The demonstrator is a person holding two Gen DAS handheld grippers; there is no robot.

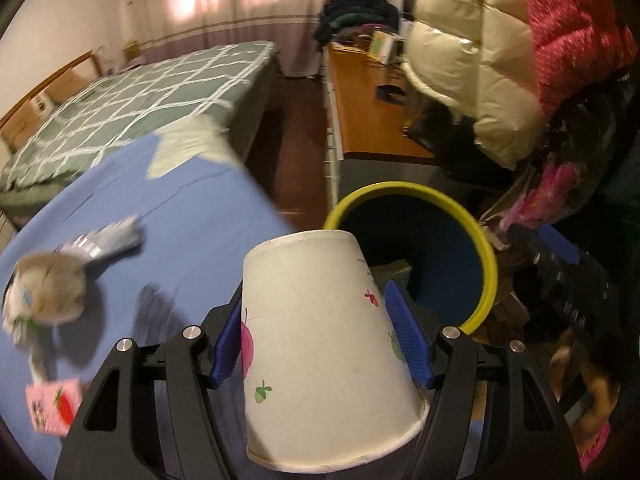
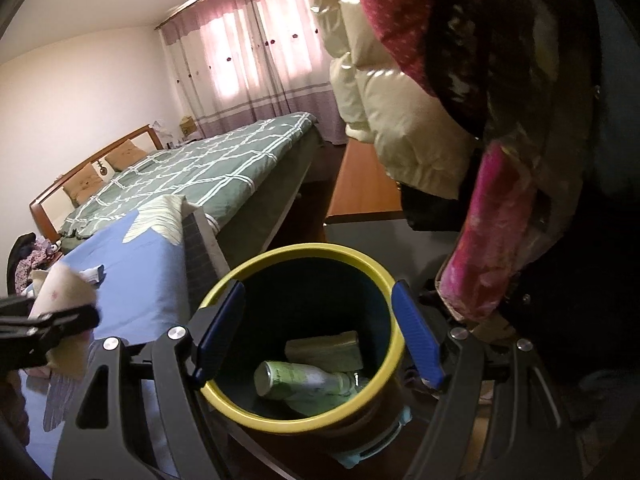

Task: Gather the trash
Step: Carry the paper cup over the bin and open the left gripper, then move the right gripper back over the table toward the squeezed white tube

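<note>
An upside-down white paper cup [image 1: 328, 344] printed with small fruit sits between the blue pads of my left gripper [image 1: 318, 340], which is shut on it. It hangs just short of the yellow-rimmed dark bin [image 1: 404, 188]. In the right wrist view my right gripper [image 2: 320, 308] hovers over the bin [image 2: 304, 250], open with nothing between its pads. Inside the bin lie a green can [image 2: 296, 378] and a flat olive box [image 2: 324, 350]. The left gripper's fingers [image 2: 48, 320] and the cup [image 2: 60, 288] show at the left edge.
On the blue tablecloth [image 1: 200, 240] lie a crumpled paper wad [image 1: 48, 296], a foil wrapper [image 1: 108, 240] and a pink carton [image 1: 52, 408]. Puffy jackets [image 1: 500, 60] hang over the bin at right. A green checked bed [image 2: 200, 164] and a wooden desk [image 1: 372, 112] stand beyond.
</note>
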